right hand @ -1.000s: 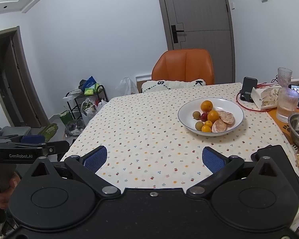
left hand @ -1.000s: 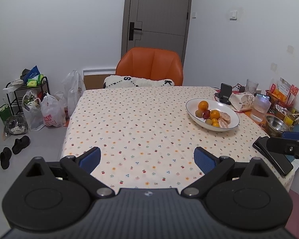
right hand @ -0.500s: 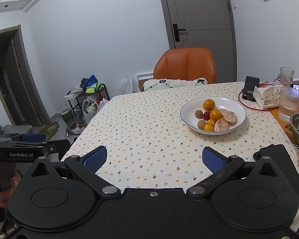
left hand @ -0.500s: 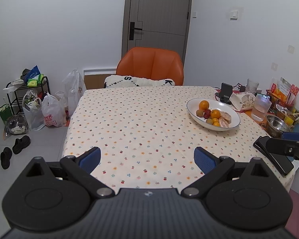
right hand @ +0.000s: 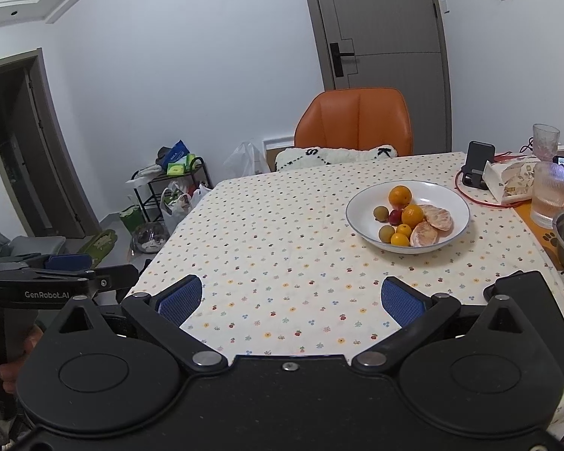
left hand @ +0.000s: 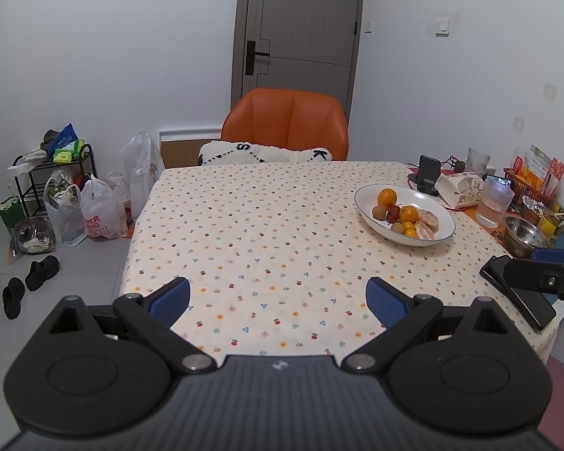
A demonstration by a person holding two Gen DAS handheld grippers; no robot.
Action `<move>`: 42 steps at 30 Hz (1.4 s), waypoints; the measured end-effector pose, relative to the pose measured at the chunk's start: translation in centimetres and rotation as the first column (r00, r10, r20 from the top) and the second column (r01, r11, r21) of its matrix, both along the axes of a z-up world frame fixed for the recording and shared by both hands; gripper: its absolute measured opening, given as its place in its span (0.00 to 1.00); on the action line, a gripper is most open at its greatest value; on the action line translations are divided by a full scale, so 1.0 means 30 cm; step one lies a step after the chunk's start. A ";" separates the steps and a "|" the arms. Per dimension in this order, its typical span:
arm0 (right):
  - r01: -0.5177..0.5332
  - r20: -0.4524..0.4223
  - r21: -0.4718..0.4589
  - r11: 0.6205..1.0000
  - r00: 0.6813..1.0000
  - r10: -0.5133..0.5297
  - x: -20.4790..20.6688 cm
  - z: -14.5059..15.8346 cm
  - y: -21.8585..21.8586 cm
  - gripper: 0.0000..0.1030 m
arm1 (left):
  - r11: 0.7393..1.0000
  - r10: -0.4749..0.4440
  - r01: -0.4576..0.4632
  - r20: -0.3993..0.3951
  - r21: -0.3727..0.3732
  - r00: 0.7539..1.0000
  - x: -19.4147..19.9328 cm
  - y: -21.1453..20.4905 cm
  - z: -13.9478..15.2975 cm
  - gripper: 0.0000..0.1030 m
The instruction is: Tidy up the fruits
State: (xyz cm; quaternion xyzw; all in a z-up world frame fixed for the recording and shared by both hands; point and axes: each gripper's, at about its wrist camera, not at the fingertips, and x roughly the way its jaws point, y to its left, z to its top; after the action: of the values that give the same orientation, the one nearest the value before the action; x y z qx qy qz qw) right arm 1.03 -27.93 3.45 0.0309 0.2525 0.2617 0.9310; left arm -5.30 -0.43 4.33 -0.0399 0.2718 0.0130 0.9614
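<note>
Already the fruit (right hand: pixel 410 221) sits gathered in the white bowl (right hand: pixel 447 191) toward the right side of the table (left hand: pixel 244 233): oranges, two peeled halves, small brown fruits and a red one, all touching in a cluster. That would fit fruit collected there as well as fruit waiting to be sorted out. Both claws hover at the near edge, well apart from the bowl, likely to keep it in sight. The left gripper (left hand: pixel 278 298) and right gripper (right hand: pixel 291 298) are spread wide, holding nothing. A steel bowl (left hand: pixel 526 231) stands further right, contents unclear.
</note>
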 end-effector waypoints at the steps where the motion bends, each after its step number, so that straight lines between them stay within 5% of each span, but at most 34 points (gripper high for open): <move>1: 0.000 -0.001 0.001 1.000 1.000 0.000 0.000 0.000 0.000 1.00 | 1.000 0.000 0.000 0.000 -0.001 1.000 0.000 0.000 0.000 0.96; 42: -0.005 -0.006 0.001 1.000 1.000 0.005 -0.005 -0.007 0.001 1.00 | 1.000 -0.002 0.002 0.007 0.002 1.000 -0.011 -0.001 0.004 0.96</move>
State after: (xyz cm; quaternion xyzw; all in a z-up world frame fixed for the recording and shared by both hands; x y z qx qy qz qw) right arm 0.89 -27.90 3.23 0.0315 0.2550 0.2638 0.9297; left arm -5.61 -0.47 4.45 -0.0388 0.2684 0.0123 0.9624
